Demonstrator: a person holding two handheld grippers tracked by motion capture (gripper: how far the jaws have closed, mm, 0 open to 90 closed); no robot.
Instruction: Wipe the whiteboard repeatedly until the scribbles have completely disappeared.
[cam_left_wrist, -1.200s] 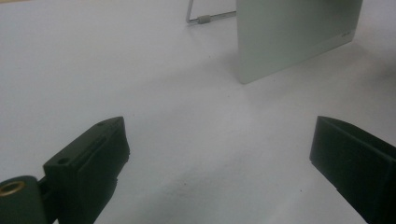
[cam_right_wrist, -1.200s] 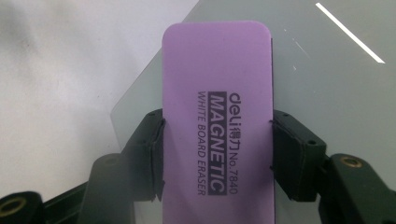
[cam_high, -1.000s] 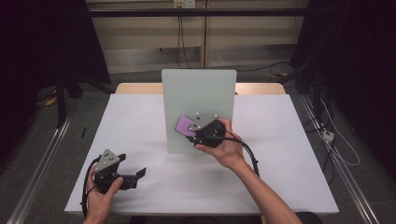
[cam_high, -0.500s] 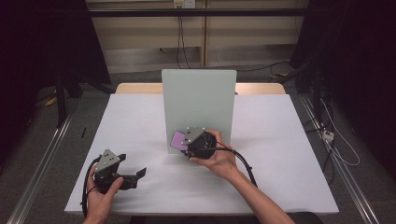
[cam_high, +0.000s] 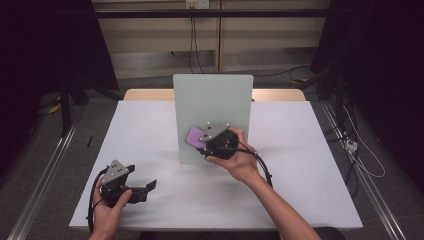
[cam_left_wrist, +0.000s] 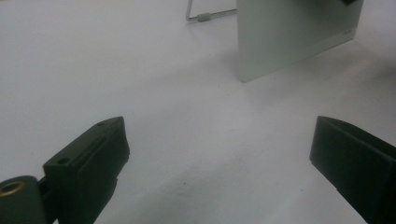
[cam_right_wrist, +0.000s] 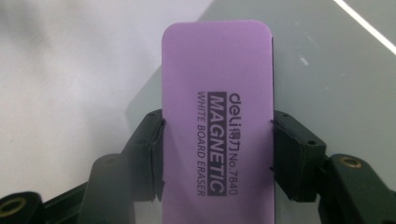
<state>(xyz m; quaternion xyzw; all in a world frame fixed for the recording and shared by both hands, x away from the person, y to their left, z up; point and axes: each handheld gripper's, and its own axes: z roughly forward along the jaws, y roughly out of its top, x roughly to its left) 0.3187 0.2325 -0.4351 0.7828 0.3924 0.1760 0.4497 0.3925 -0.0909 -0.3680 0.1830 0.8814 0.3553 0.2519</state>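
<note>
A pale green whiteboard (cam_high: 212, 100) stands upright at the middle of the white table (cam_high: 150, 130). My right gripper (cam_high: 200, 142) is shut on a purple magnetic whiteboard eraser (cam_high: 195, 136), held against the lower part of the board's face. In the right gripper view the eraser (cam_right_wrist: 217, 116) is clamped by its long sides between both black jaws, with the board (cam_right_wrist: 327, 60) behind it. My left gripper (cam_high: 147, 187) rests at the table's front left, held by a hand, its jaws wide open over bare table with nothing between its fingers (cam_left_wrist: 93, 154).
In the left gripper view the board's lower edge (cam_left_wrist: 289, 51) and a wire stand leg (cam_left_wrist: 205, 16) lie ahead. Beyond the table are cables (cam_high: 195, 40) and dark stands. Metal rails (cam_high: 45, 170) run along both sides of the table.
My right gripper, with the eraser, slid down and left along the board's face and then back up to the right. The left gripper kept still.
</note>
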